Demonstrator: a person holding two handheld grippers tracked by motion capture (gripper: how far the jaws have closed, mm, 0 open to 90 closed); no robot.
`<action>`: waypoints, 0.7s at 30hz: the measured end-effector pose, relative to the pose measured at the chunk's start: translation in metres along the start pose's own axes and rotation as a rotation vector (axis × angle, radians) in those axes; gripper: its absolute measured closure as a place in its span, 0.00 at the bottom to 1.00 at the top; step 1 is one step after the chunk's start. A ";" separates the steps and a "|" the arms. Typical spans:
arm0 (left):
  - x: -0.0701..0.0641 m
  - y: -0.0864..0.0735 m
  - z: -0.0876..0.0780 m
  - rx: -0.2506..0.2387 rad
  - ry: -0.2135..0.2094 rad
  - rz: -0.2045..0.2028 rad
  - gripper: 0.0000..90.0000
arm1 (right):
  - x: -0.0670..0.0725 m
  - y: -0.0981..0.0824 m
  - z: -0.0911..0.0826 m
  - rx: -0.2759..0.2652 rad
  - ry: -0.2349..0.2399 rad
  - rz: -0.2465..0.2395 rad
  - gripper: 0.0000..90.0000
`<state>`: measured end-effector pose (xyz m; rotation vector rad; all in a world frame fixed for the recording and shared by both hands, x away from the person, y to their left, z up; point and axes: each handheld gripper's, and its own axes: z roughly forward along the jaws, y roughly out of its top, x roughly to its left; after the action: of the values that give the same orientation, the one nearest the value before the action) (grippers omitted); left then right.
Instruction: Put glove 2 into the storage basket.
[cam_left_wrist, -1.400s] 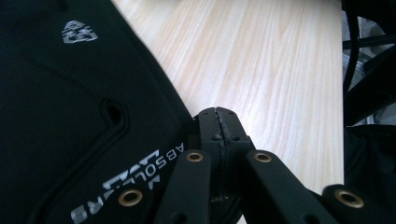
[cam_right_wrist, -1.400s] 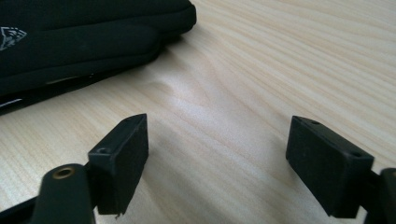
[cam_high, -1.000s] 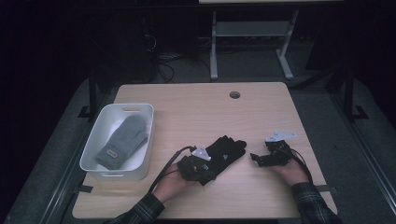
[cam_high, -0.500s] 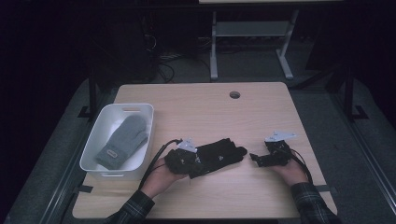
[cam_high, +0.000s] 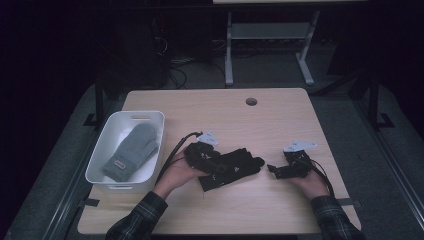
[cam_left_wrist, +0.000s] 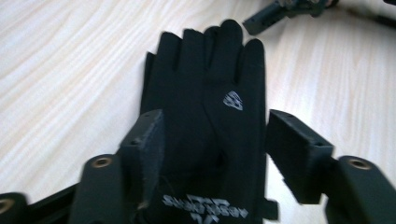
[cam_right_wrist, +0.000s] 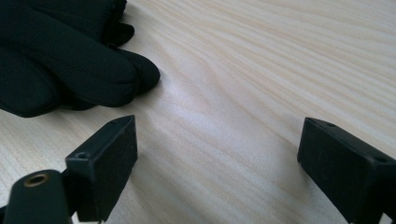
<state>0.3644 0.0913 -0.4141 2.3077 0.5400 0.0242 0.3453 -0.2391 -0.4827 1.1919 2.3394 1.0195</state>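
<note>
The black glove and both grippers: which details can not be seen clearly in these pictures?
- Black glove: cuff cut off by the bottom edge of the left gripper view; its print there is blurred and unreadable.
- Left gripper: jaws have just been opening; whether the left pad touches the glove is unclear.
- Right gripper: too small and dark in the high view.
- Grey mitten: label too small.

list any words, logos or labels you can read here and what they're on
Black glove, cuff: grey lettering, upside down and cut off by the frame edge, too blurred to read for certain.
Black glove, back of hand: small grey shield-shaped logo, no letters.
Grey mitten in the white bin: small patch label, too small to read.
</note>
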 end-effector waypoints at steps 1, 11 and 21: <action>0.002 0.001 0.003 -0.005 -0.001 0.001 0.34 | 0.000 0.000 0.000 0.000 0.000 0.000 0.13; 0.010 0.000 0.040 0.077 0.012 0.018 0.16 | 0.000 0.000 0.000 0.000 0.001 -0.002 0.13; 0.011 -0.010 0.055 0.111 0.028 0.023 0.18 | 0.000 0.000 0.000 -0.001 0.002 -0.003 0.13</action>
<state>0.3806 0.0648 -0.4624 2.4254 0.5412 0.0387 0.3457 -0.2387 -0.4828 1.1870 2.3412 1.0211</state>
